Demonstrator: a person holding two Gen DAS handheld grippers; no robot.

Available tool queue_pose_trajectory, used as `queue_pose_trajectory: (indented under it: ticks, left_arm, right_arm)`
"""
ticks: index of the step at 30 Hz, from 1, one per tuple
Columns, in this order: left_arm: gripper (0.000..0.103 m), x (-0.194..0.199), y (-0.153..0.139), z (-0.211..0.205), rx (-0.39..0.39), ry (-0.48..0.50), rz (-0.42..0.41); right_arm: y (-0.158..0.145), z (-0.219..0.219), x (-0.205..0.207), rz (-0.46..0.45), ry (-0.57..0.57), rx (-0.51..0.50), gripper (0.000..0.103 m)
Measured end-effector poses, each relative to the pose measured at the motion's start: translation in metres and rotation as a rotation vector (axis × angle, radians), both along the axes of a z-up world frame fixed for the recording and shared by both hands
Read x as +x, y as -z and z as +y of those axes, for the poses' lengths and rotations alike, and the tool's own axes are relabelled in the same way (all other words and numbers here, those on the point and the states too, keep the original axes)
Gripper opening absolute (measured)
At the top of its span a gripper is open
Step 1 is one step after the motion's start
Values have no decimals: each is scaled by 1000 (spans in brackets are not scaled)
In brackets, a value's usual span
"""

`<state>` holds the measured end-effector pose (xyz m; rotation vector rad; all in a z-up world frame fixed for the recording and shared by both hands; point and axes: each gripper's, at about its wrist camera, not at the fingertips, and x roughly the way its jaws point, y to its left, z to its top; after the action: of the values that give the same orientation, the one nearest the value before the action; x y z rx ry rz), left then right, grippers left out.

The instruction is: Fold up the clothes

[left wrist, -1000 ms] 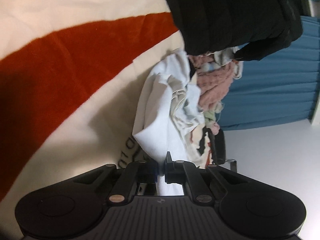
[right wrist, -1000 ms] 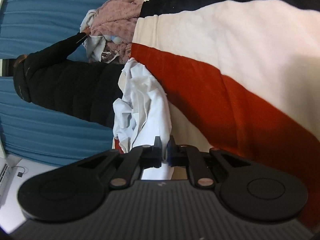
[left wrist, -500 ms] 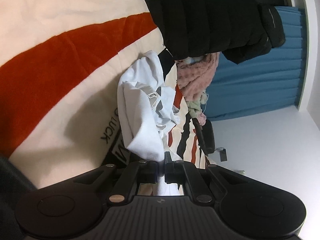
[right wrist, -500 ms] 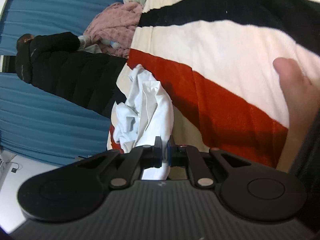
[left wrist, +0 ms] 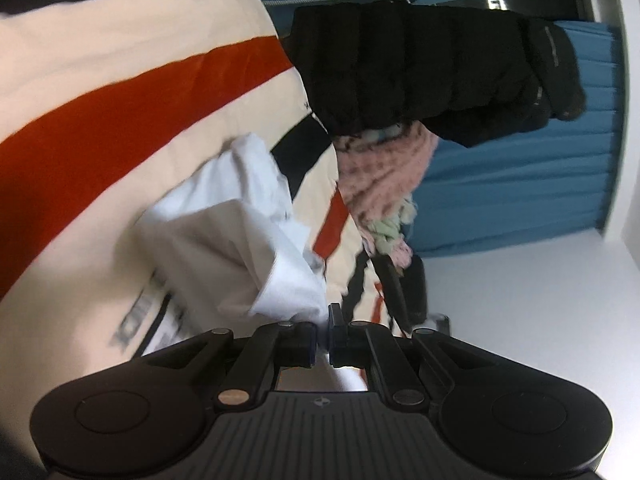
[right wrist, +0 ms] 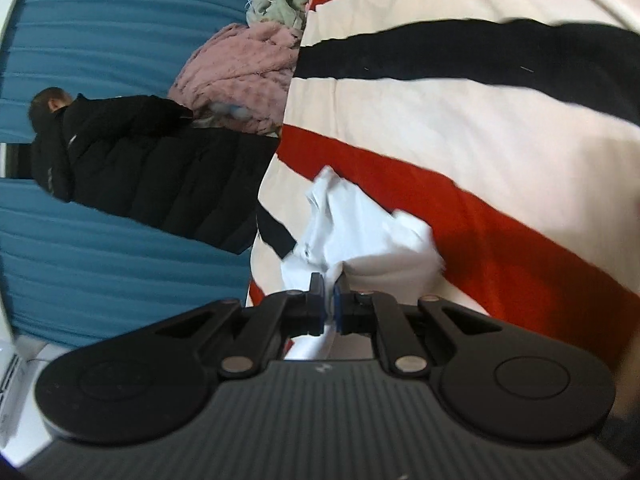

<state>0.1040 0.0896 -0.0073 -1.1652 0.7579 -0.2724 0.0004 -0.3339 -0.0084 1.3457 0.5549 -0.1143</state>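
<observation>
Left gripper (left wrist: 323, 330) pinching the white shirt (left wrist: 240, 240), right gripper (right wrist: 328, 300) pinching it too, both higher than before, shirt lifted off the striped blanket (right wrist: 440, 120)

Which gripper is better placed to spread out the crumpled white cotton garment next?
Neither clearly: the left gripper and right gripper are both shut on the crumpled white cotton garment, so probably both together.
</observation>
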Motion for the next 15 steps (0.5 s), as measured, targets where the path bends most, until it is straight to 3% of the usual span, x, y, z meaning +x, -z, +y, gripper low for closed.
queue_pose_trajectory:
  ticks: [6, 15]
  left_arm:
    - [5, 101, 0, -16, 94, -4, 25]
    - [6, 238, 56, -22, 196, 60, 53]
  right_arm:
    - [5, -2, 105, 60, 10, -33, 8]
    - [71, -7, 243, 123, -33, -45, 8]
